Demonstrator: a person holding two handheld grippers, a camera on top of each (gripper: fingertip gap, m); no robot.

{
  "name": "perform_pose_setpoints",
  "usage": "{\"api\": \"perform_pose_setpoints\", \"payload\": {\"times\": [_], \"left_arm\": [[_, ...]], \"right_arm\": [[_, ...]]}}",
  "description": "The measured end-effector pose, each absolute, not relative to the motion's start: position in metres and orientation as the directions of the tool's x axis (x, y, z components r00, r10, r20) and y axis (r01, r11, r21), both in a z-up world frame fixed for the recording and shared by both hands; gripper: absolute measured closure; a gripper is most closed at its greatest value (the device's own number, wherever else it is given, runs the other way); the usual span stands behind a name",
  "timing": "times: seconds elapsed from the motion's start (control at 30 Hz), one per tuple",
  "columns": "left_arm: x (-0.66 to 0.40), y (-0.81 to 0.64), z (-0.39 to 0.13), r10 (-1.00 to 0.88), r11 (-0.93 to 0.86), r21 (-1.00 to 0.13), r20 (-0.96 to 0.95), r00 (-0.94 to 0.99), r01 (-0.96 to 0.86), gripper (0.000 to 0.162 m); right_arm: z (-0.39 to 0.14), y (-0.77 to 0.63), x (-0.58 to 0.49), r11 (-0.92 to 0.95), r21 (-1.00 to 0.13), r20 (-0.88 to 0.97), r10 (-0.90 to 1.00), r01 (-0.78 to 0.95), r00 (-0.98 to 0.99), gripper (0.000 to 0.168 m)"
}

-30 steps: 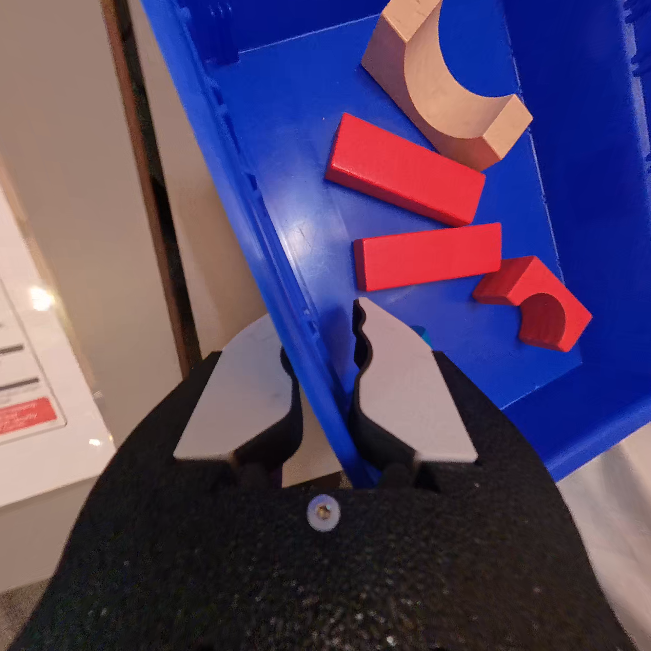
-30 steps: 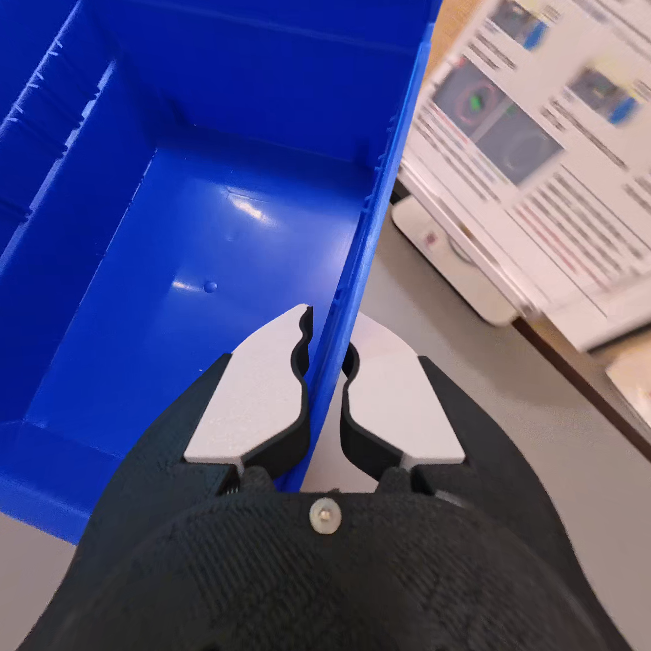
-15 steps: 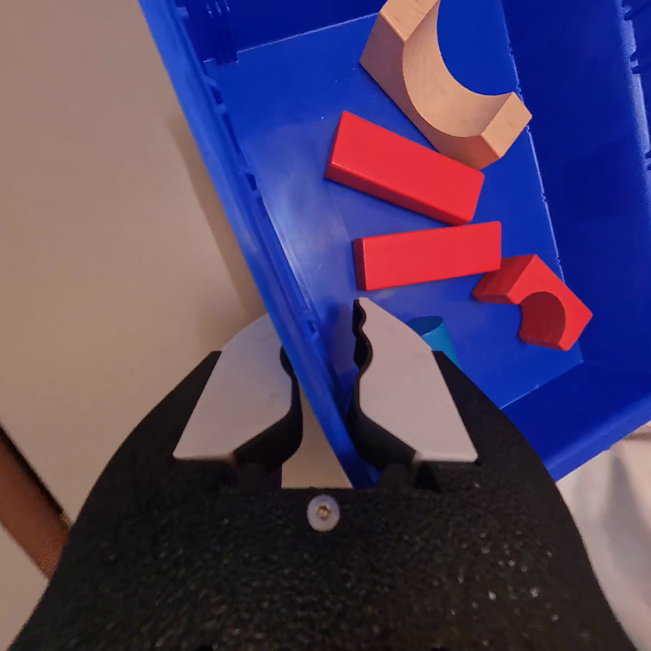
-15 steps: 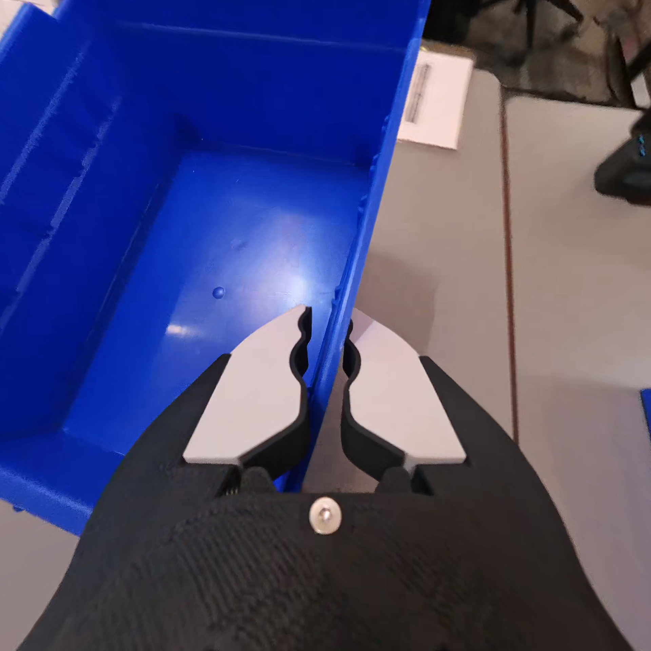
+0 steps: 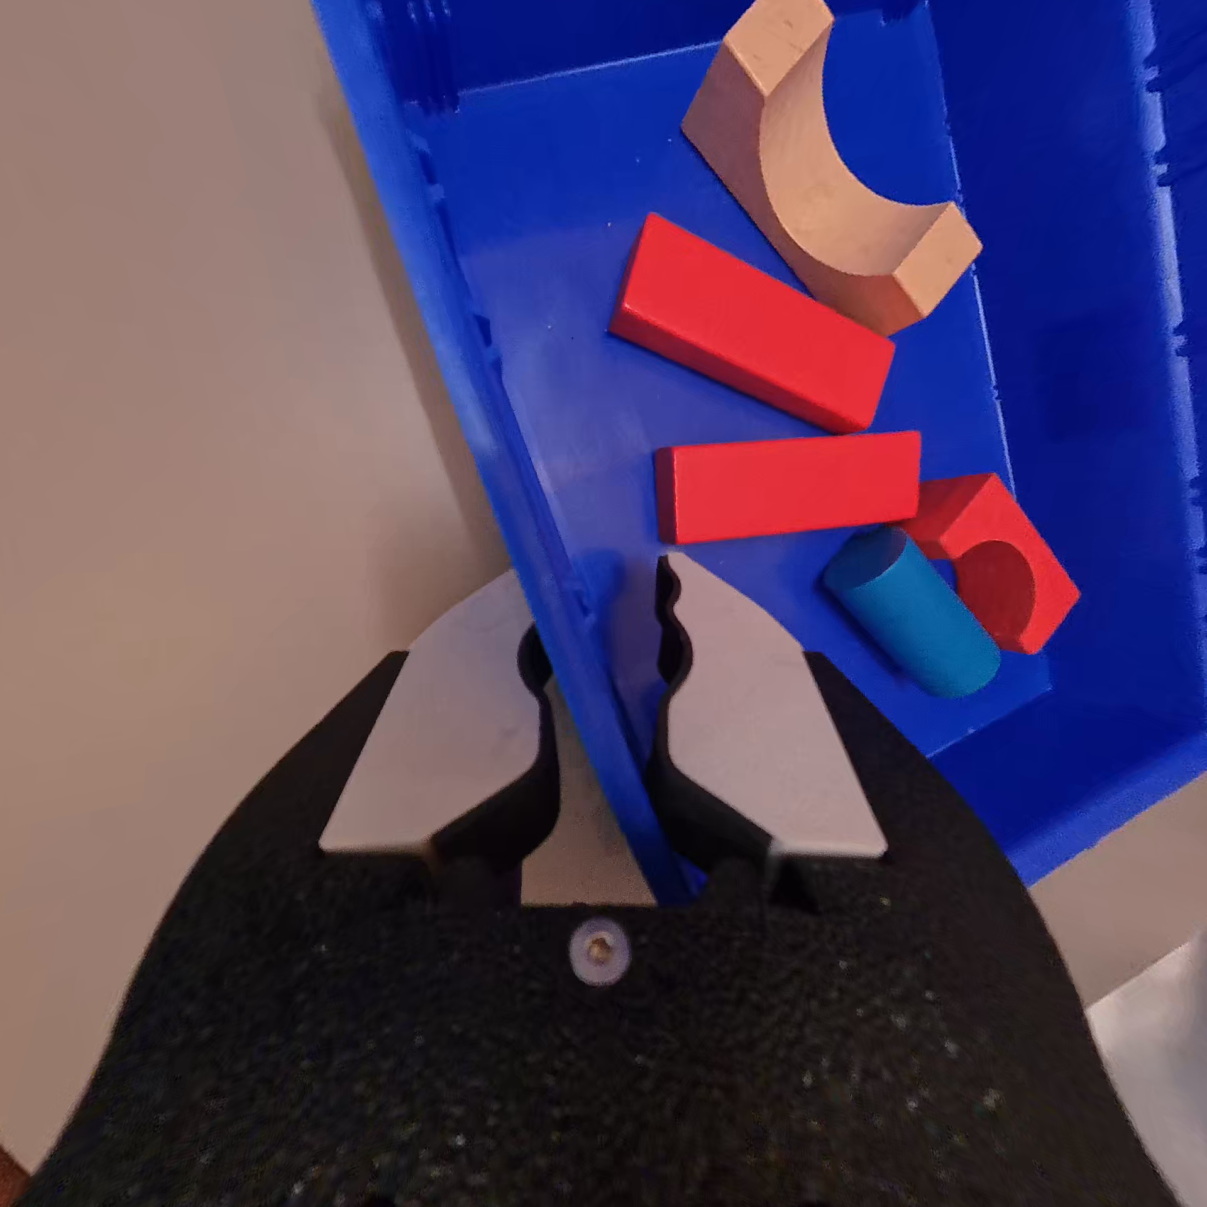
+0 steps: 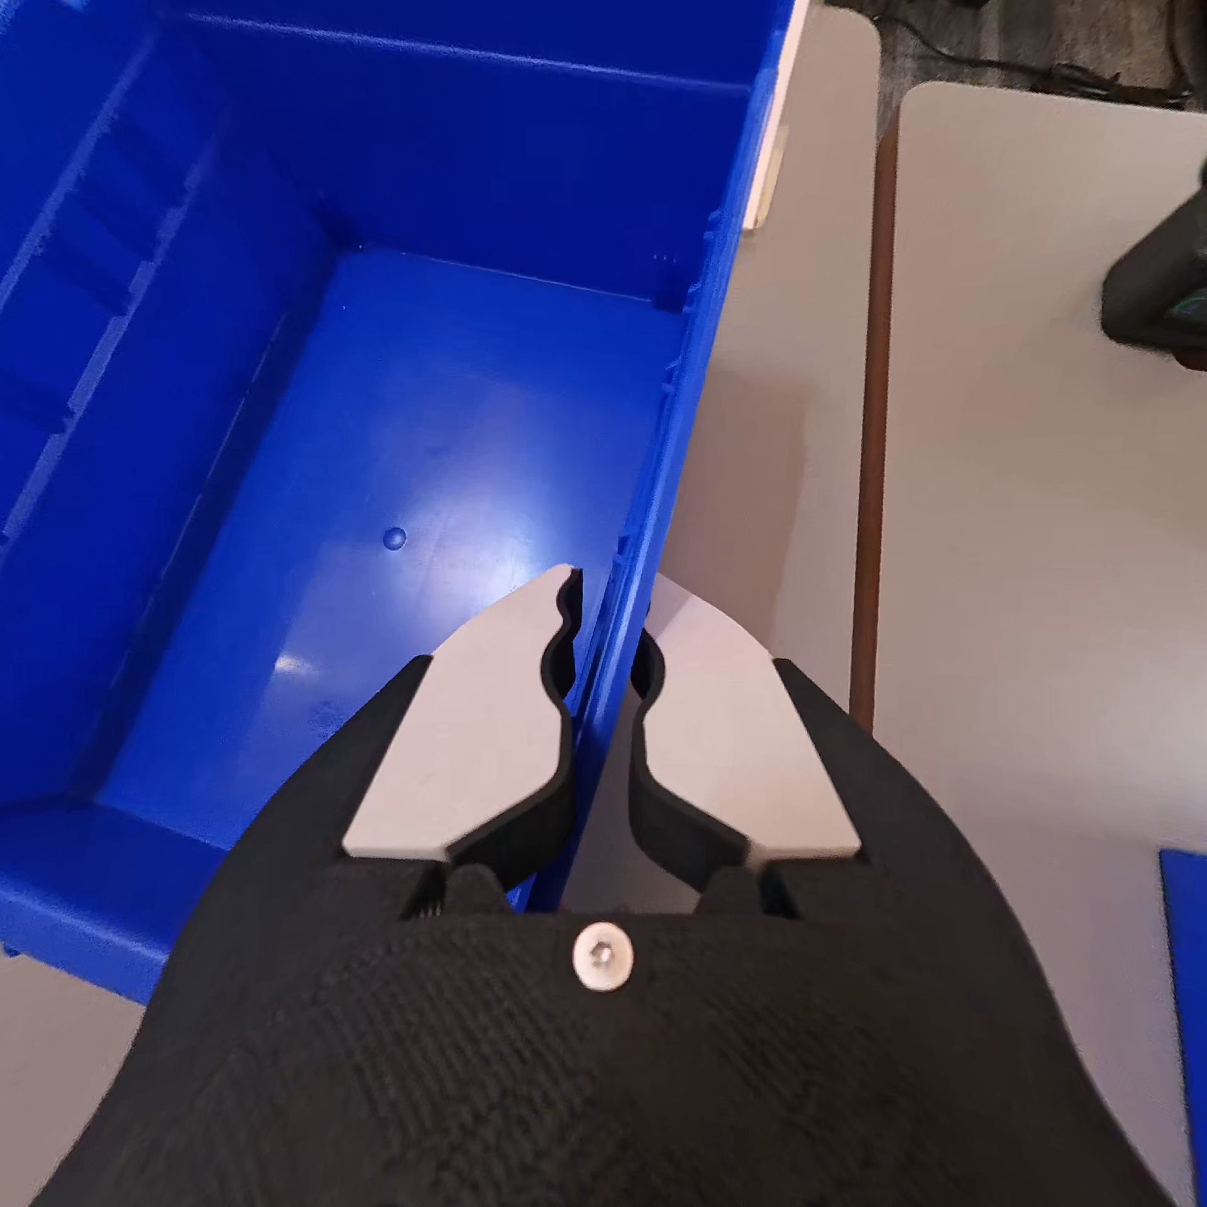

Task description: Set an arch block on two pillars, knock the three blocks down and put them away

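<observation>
A blue plastic bin is held between both grippers. My left gripper is shut on the bin's left wall, one finger inside and one outside. Inside the bin lie a tan arch block, two red flat blocks, a red arch block and a teal cylinder that touches the red arch. My right gripper is shut on the bin's right wall. This end of the bin floor is bare.
A beige table top lies under the bin. In the right wrist view a dark gap divides two table tops. A black object sits at the right edge, and a flat blue piece at the lower right. The black object sits 30 centimeters or so from the ends of my right fingers.
Both grippers carried the bin from over a white device and printed sheets to over the beige tables. The teal cylinder rolled out from behind my left gripper's finger to the red arch.
</observation>
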State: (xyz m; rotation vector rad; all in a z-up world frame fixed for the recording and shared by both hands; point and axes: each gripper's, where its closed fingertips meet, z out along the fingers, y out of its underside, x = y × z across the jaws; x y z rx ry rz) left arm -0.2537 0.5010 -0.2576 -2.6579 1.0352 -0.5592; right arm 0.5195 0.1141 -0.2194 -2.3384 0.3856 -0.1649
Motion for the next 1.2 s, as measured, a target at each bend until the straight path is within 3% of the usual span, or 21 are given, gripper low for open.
{"api": "perform_pose_setpoints", "payload": {"times": [0.23,0.47,0.6,0.77,0.9,1.03,1.1,1.2], "left_arm": [[-0.245,0.519,-0.268,-0.699,-0.705,-0.399,0.247,0.671,-0.587,0.132],[-0.234,0.533,-0.269,-0.691,-0.707,-0.434,0.258,0.676,-0.558,0.128],[-0.232,0.54,-0.266,-0.693,-0.686,-0.496,0.22,0.687,-0.532,0.119],[-0.24,0.565,-0.238,-0.699,-0.547,-0.624,-0.026,0.715,-0.558,0.106],[-0.245,0.577,-0.193,-0.663,-0.423,-0.702,-0.191,0.723,-0.573,0.098],[-0.241,0.566,-0.156,-0.655,-0.329,-0.732,-0.278,0.703,-0.596,0.093],[-0.233,0.548,-0.151,-0.692,-0.345,-0.706,-0.253,0.676,-0.618,0.091],[-0.223,0.509,-0.163,-0.755,-0.465,-0.564,-0.15,0.638,-0.683,0.093]], "right_arm": [[-0.239,0.125,0.533,-0.704,-0.675,-0.03,-0.276,-0.223,0.961,0.157],[-0.234,0.122,0.533,-0.733,-0.66,0.064,-0.273,-0.165,0.96,0.155],[-0.194,0.117,0.541,-0.646,-0.756,0.165,-0.348,-0.108,0.923,0.15],[-0.124,0.102,0.519,-0.522,-0.853,0.247,-0.428,-0.015,0.869,0.146],[-0.091,0.109,0.442,-0.348,-0.934,0.025,-0.305,-0.087,0.952,0.124],[-0.088,0.118,0.354,-0.267,-0.94,-0.193,-0.096,-0.212,0.976,0.105],[-0.097,0.124,0.32,-0.274,-0.933,-0.232,-0.04,-0.234,0.972,0.1],[-0.126,0.136,0.272,-0.353,-0.913,-0.227,0.023,-0.205,0.974,0.093]]}}
